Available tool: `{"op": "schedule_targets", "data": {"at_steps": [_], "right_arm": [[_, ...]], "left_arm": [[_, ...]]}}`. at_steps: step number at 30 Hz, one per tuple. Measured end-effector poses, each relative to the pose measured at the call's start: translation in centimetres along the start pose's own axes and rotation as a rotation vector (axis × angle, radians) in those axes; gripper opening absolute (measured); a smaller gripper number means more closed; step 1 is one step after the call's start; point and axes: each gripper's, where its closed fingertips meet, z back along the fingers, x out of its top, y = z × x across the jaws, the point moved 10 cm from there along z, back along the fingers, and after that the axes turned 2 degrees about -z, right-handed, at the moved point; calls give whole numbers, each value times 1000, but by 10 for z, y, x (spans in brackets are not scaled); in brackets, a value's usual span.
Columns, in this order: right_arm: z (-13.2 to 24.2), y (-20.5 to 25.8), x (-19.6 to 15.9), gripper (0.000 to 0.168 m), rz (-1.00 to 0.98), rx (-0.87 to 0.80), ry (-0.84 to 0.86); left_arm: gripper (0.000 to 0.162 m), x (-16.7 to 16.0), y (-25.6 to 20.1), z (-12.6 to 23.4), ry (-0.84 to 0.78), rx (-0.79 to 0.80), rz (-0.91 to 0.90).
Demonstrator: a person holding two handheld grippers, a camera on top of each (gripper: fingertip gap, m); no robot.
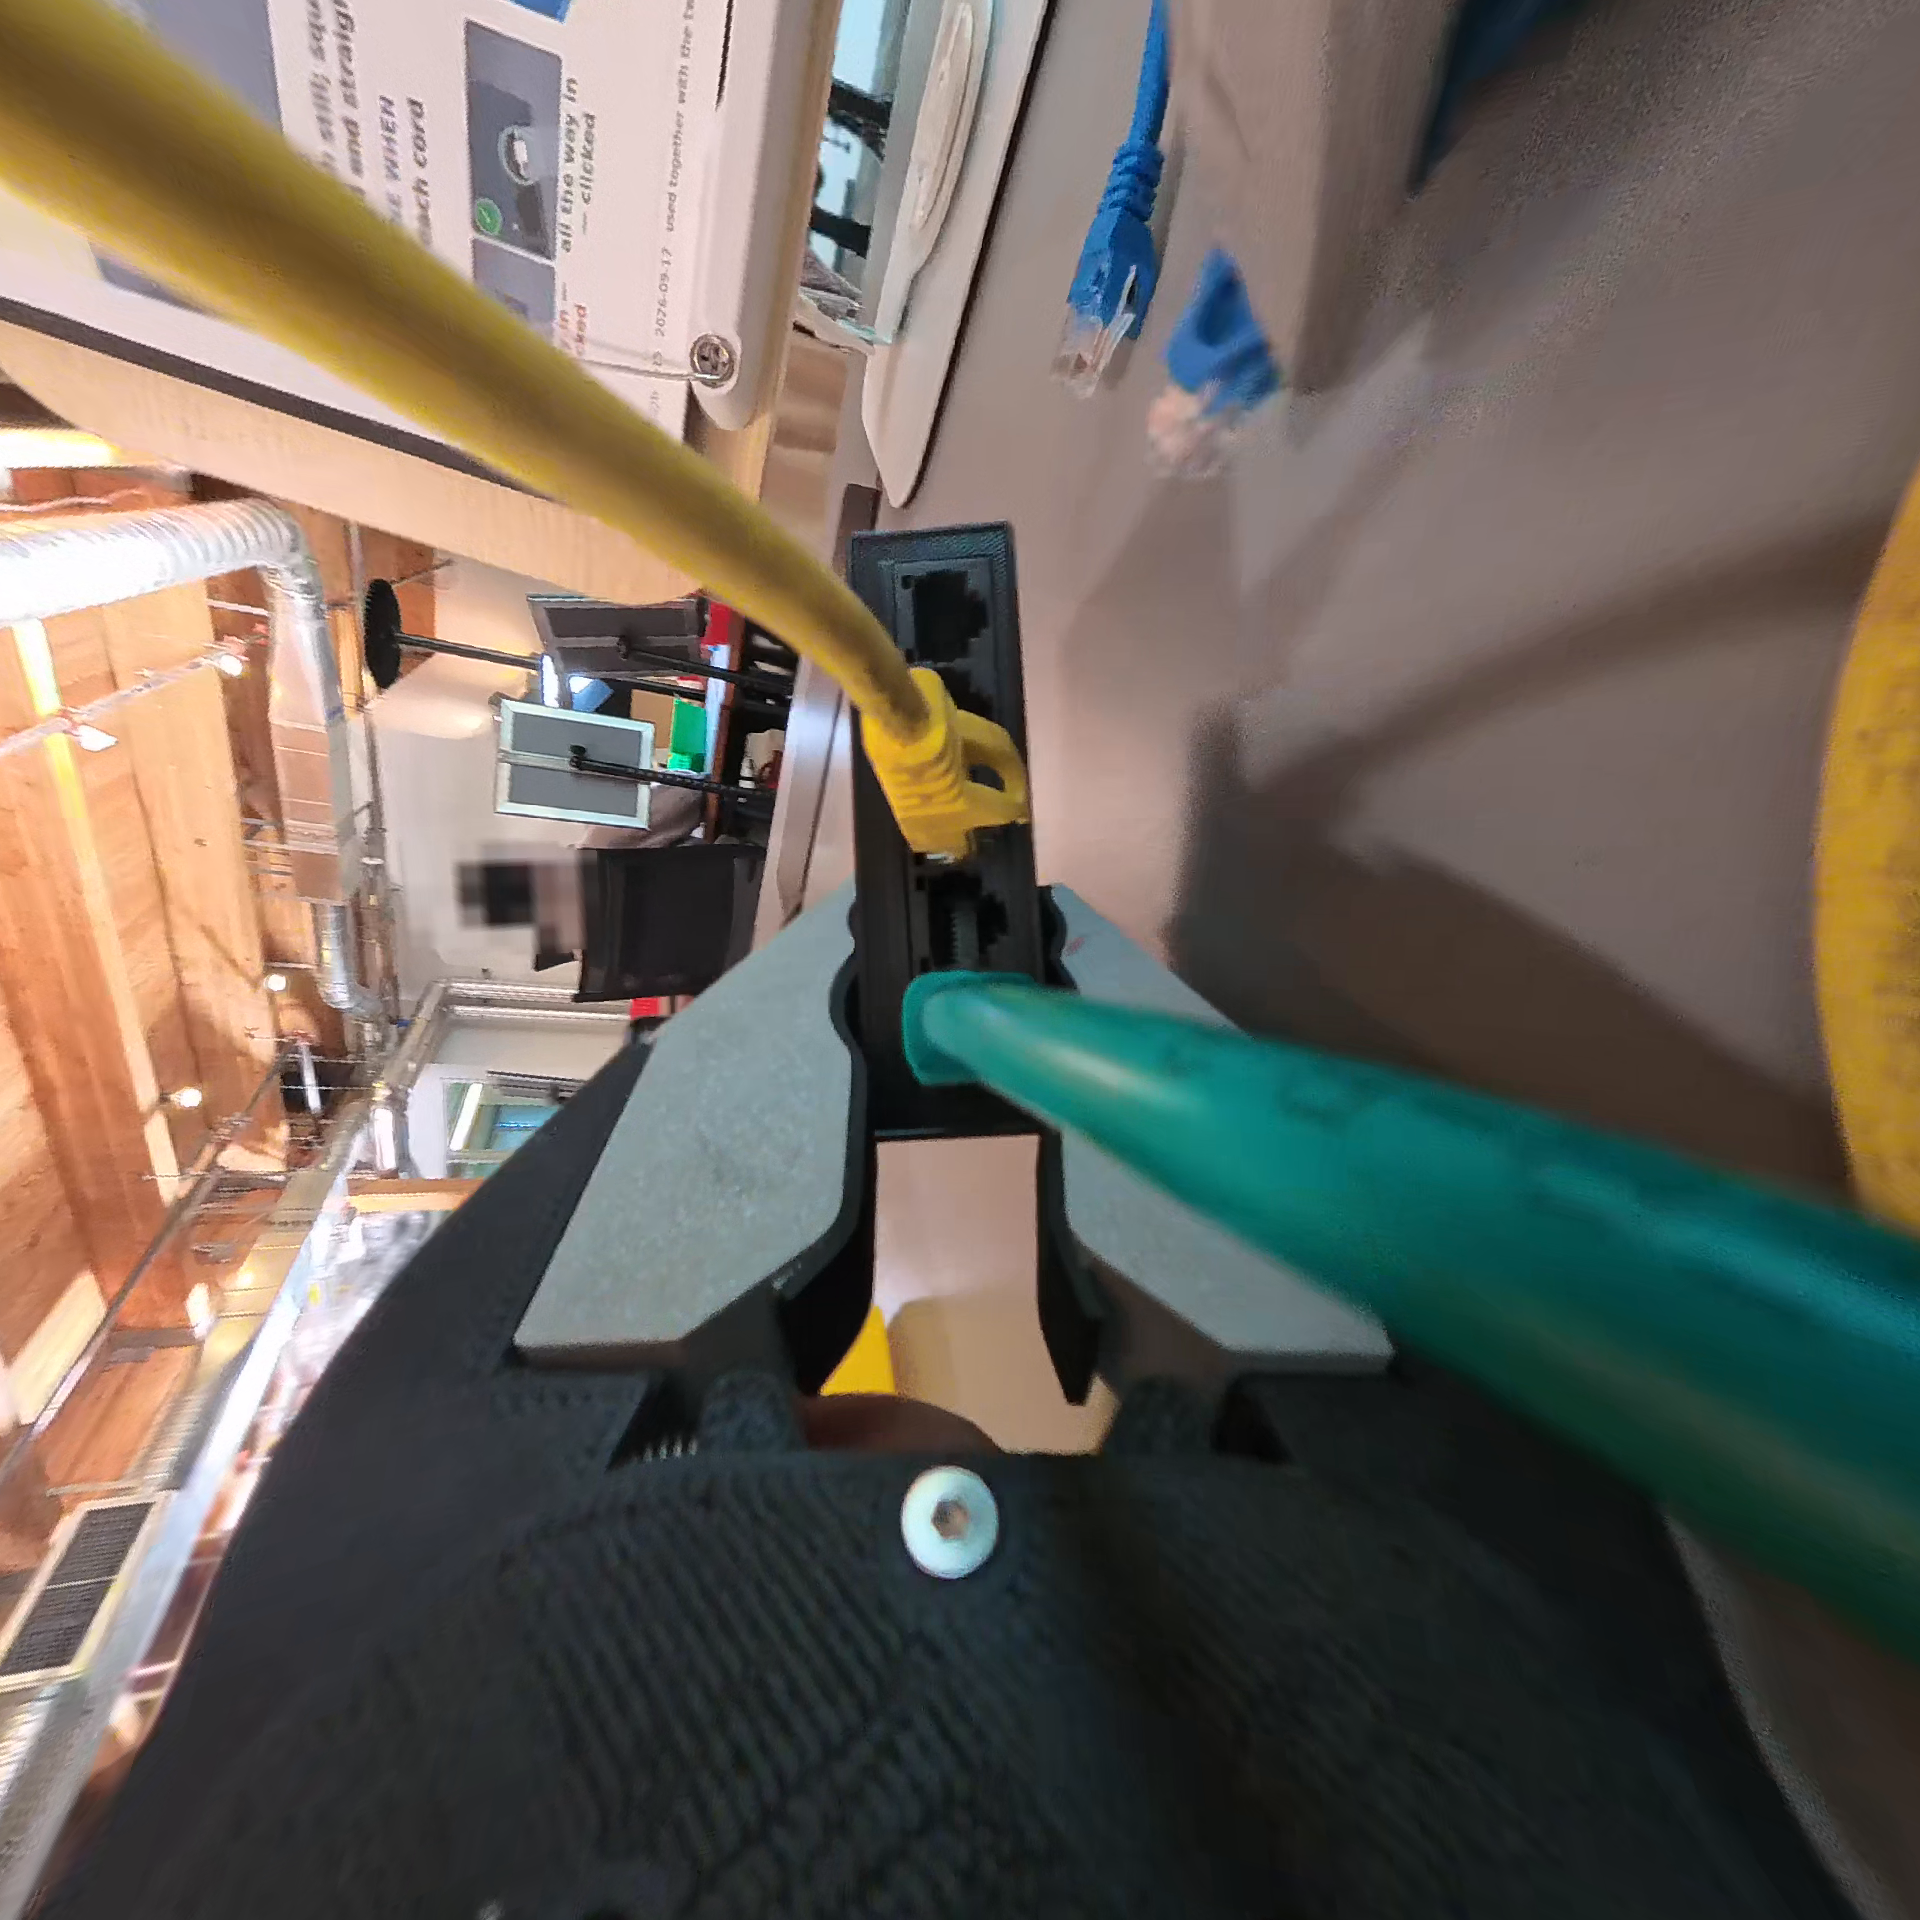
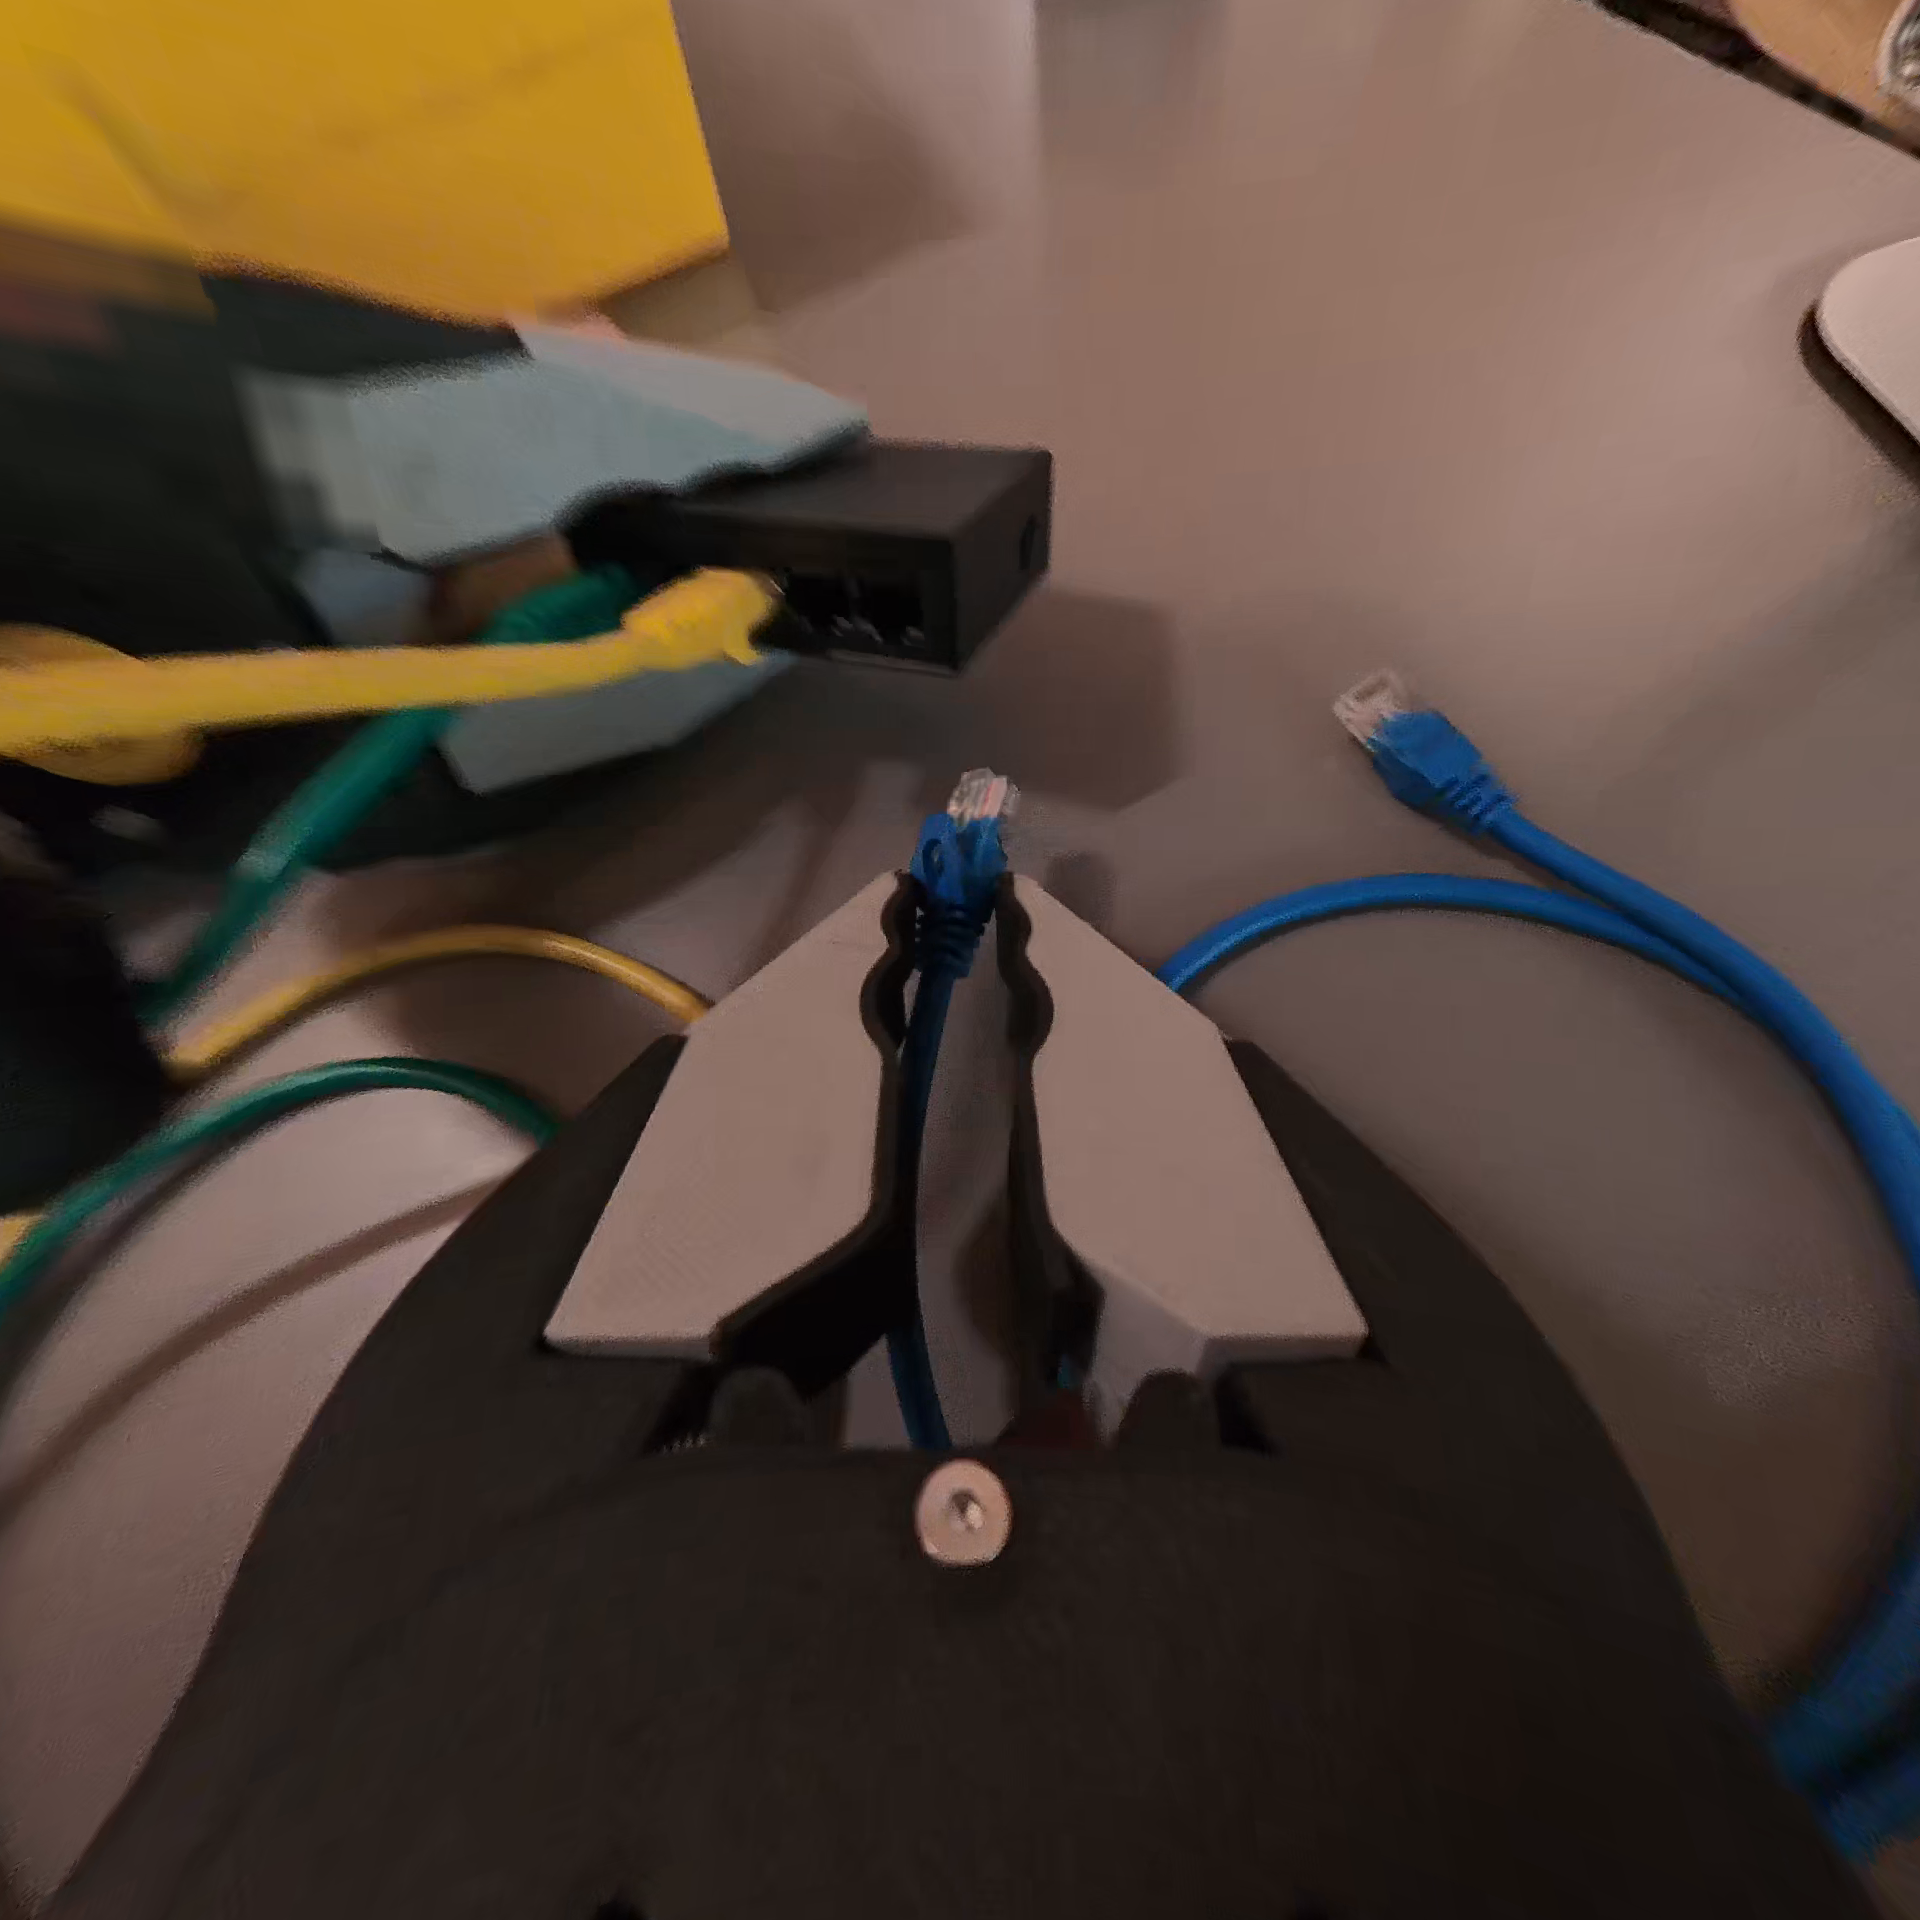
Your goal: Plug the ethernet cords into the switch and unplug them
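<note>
My left gripper (image 1: 951, 940) is shut on the black switch (image 1: 940, 623) and grips its near end. A yellow cord's plug (image 1: 940, 774) sits in a middle port and a green cord (image 1: 1351, 1164) is plugged in beside the fingers. The switch (image 2: 914, 530) also shows in the right wrist view with the yellow plug (image 2: 696, 623) and green plug (image 2: 566, 613) in it. My right gripper (image 2: 954, 888) is shut on a blue cord's plug (image 2: 961, 852), clear tip forward, short of the switch. A second blue plug (image 2: 1423, 758) lies loose on the table.
Two blue plugs (image 1: 1112, 260) lie on the grey table (image 1: 1455, 623) past the switch. A white stand base (image 1: 935, 187) and an instruction sheet (image 1: 499, 156) stand beyond. Yellow (image 2: 468, 951) and green (image 2: 312, 1086) cords loop on the table (image 2: 1351, 416). A yellow block (image 2: 416, 125) sits behind. The left gripper's tips are roughly 9 cm from the right gripper's.
</note>
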Motion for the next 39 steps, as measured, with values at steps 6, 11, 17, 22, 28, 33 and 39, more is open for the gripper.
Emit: {"op": "schedule_targets", "data": {"at_steps": [6,11,17,22,28,33,39], "right_arm": [[17,7,5,13,-234,287,-141],[21,3,4,13,-338,352,-203],[22,5,6,13,-334,358,-218],[22,3,3,13,-393,354,-198],[22,8,5,13,-318,267,-195],[22,7,4,13,-345,281,-207],[33,7,8,13,-167,178,-218]], "left_arm": [[26,11,4,5,-62,126,-56],[27,14,8,12,-107,199,-71],[26,19,4,15,-119,201,-127],[26,21,3,18,-112,185,-124],[26,20,2,17,-95,177,-131],[26,21,2,18,-91,197,-141],[26,11,3,11,-85,53,-2]]}}
